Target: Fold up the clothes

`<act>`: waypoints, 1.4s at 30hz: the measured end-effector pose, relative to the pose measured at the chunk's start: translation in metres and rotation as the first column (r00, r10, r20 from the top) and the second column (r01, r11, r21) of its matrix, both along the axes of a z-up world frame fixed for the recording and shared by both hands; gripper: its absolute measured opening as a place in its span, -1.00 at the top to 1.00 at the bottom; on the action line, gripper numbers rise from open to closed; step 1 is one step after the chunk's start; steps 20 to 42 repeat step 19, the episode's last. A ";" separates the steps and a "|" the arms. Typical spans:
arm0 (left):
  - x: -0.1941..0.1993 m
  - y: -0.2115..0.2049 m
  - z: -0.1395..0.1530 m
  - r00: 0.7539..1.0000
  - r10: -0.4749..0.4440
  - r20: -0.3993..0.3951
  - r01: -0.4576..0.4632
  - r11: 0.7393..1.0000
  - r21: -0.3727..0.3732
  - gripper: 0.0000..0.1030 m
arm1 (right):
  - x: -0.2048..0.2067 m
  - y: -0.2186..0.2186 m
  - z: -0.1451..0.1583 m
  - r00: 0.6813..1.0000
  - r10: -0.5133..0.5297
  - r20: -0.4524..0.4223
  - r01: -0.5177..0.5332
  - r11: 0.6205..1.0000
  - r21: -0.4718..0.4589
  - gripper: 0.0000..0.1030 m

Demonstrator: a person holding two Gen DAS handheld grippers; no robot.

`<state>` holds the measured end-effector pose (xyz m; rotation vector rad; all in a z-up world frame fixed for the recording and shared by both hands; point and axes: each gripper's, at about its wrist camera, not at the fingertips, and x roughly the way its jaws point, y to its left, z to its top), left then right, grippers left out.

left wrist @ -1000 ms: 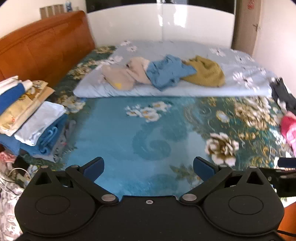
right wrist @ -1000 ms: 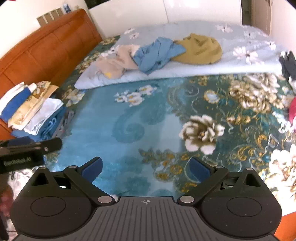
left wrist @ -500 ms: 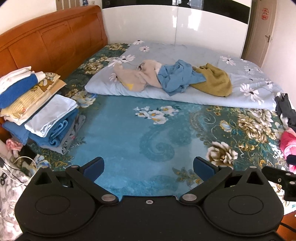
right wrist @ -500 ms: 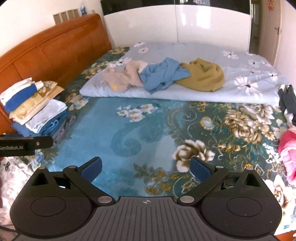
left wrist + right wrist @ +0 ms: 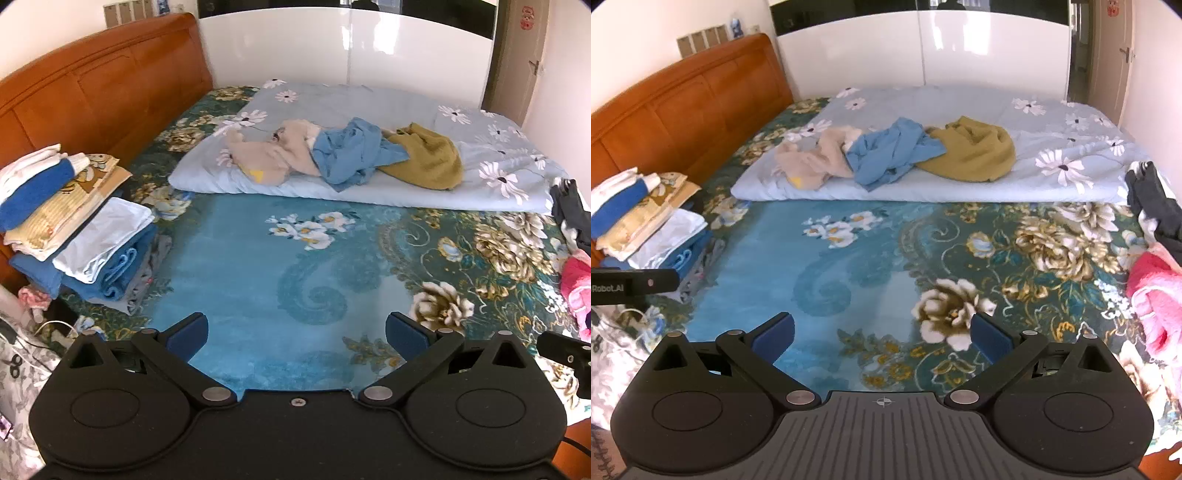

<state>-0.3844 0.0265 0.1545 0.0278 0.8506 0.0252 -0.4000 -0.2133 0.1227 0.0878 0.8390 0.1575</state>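
Observation:
Three crumpled garments lie on a folded pale-blue quilt (image 5: 498,173) at the far side of the bed: a beige one (image 5: 266,155), a blue one (image 5: 351,155) and an olive one (image 5: 428,158). They also show in the right wrist view as the beige (image 5: 812,158), blue (image 5: 890,155) and olive garment (image 5: 975,151). A stack of folded clothes (image 5: 70,221) sits at the left edge. My left gripper (image 5: 295,332) and right gripper (image 5: 882,332) are both open and empty, held above the near edge of the bed, far from the garments.
A pink garment (image 5: 1156,299) and a dark one (image 5: 1156,206) lie at the bed's right edge. The wooden headboard (image 5: 92,88) is on the left, white wardrobe doors (image 5: 347,55) behind. The teal flowered bedspread (image 5: 295,266) lies bare between grippers and quilt.
Both grippers have risen and pulled back from the bed, so more of the room shows. Their jaws stay open. The clothes have not moved.

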 end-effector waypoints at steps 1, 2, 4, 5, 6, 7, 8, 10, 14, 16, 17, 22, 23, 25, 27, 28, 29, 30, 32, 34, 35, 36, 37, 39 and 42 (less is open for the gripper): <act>0.001 -0.001 0.000 1.000 -0.002 0.000 0.002 1.000 0.000 -0.97 | 0.000 -0.001 0.000 1.000 0.000 0.001 0.000 1.000 -0.002 -0.99; 0.001 -0.003 0.001 1.000 -0.005 0.001 0.005 1.000 0.001 -0.97 | 0.000 -0.003 0.001 1.000 0.000 0.002 0.000 1.000 -0.004 -0.99; 0.002 -0.006 0.001 1.000 -0.010 0.001 0.010 1.000 0.001 -0.97 | 0.000 -0.005 0.002 1.000 -0.001 0.003 0.001 1.000 -0.008 -0.99; 0.003 -0.007 0.002 1.000 -0.012 0.001 0.012 1.000 0.002 -0.97 | 0.000 -0.006 0.002 1.000 -0.001 0.004 0.001 1.000 -0.010 -0.99; 0.003 -0.008 0.002 1.000 -0.014 0.002 0.014 1.000 0.002 -0.97 | 0.000 -0.008 0.002 1.000 -0.001 0.005 0.001 1.000 -0.011 -0.99; 0.004 -0.009 0.002 1.000 -0.014 0.003 0.014 1.000 -0.001 -0.97 | 0.000 -0.009 0.003 1.000 -0.001 0.006 0.001 1.000 -0.013 -0.99; 0.004 -0.010 0.002 1.000 -0.014 0.001 0.014 1.000 -0.006 -0.97 | -0.001 -0.010 0.003 1.000 0.000 0.006 0.000 1.000 -0.014 -0.99; 0.004 -0.011 0.001 1.000 -0.014 -0.003 0.014 1.000 -0.015 -0.97 | -0.001 -0.010 0.003 1.000 0.005 0.003 -0.005 1.000 -0.019 -0.99; 0.006 -0.013 -0.001 1.000 -0.009 -0.013 0.009 1.000 -0.022 -0.97 | -0.001 -0.011 0.003 1.000 0.016 0.007 -0.015 0.999 -0.030 -0.99; 0.006 -0.014 -0.001 1.000 -0.009 -0.012 0.009 1.000 -0.026 -0.97 | -0.001 -0.011 0.004 1.000 0.020 0.008 -0.020 0.999 -0.032 -0.99; 0.006 -0.015 -0.001 1.000 -0.010 -0.011 0.010 1.000 -0.023 -0.97 | 0.000 -0.011 0.004 1.000 0.023 0.008 -0.022 0.999 -0.033 -0.99; 0.006 -0.017 -0.001 1.000 -0.012 -0.009 0.011 1.000 -0.019 -0.97 | 0.001 -0.011 0.004 1.000 0.024 0.007 -0.024 0.999 -0.034 -0.99; 0.006 -0.017 -0.001 1.000 -0.012 -0.009 0.011 1.000 -0.019 -0.97 | 0.001 -0.011 0.004 1.000 0.024 0.007 -0.024 0.999 -0.034 -0.99; 0.006 -0.017 -0.001 1.000 -0.012 -0.009 0.011 1.000 -0.019 -0.97 | 0.001 -0.011 0.004 1.000 0.024 0.007 -0.024 0.999 -0.034 -0.99; 0.006 -0.017 -0.001 1.000 -0.012 -0.009 0.011 1.000 -0.019 -0.97 | 0.001 -0.011 0.004 1.000 0.024 0.007 -0.024 0.999 -0.034 -0.99; 0.006 -0.017 -0.001 1.000 -0.012 -0.009 0.011 1.000 -0.019 -0.97 | 0.001 -0.011 0.004 1.000 0.024 0.007 -0.024 0.999 -0.034 -0.99; 0.006 -0.017 -0.001 1.000 -0.012 -0.009 0.011 1.000 -0.019 -0.97 | 0.001 -0.011 0.004 1.000 0.024 0.007 -0.024 0.999 -0.034 -0.99; 0.006 -0.017 -0.001 1.000 -0.012 -0.009 0.011 1.000 -0.019 -0.97 | 0.001 -0.011 0.004 1.000 0.024 0.007 -0.024 0.999 -0.034 -0.99; 0.006 -0.017 -0.001 1.000 -0.012 -0.009 0.011 1.000 -0.019 -0.97 | 0.001 -0.011 0.004 1.000 0.024 0.007 -0.024 0.999 -0.034 -0.99; 0.006 -0.017 -0.001 1.000 -0.012 -0.009 0.011 1.000 -0.019 -0.97 | 0.001 -0.011 0.004 1.000 0.024 0.007 -0.024 0.999 -0.034 -0.99; 0.006 -0.017 -0.001 1.000 -0.012 -0.009 0.011 1.000 -0.019 -0.97 | 0.001 -0.011 0.004 1.000 0.024 0.007 -0.024 0.999 -0.034 -0.99; 0.006 -0.017 -0.001 1.000 -0.012 -0.009 0.011 1.000 -0.019 -0.97 | 0.001 -0.011 0.004 1.000 0.024 0.007 -0.024 0.999 -0.034 -0.99; 0.006 -0.017 -0.001 1.000 -0.012 -0.009 0.011 1.000 -0.019 -0.97 | 0.001 -0.011 0.004 1.000 0.024 0.007 -0.024 0.999 -0.034 -0.99; 0.006 -0.017 -0.001 1.000 -0.012 -0.009 0.011 1.000 -0.019 -0.97 | 0.001 -0.011 0.004 1.000 0.024 0.007 -0.024 0.999 -0.034 -0.99; 0.006 -0.017 -0.001 1.000 -0.012 -0.009 0.011 1.000 -0.019 -0.97 | 0.001 -0.011 0.004 1.000 0.024 0.007 -0.024 0.999 -0.034 -0.99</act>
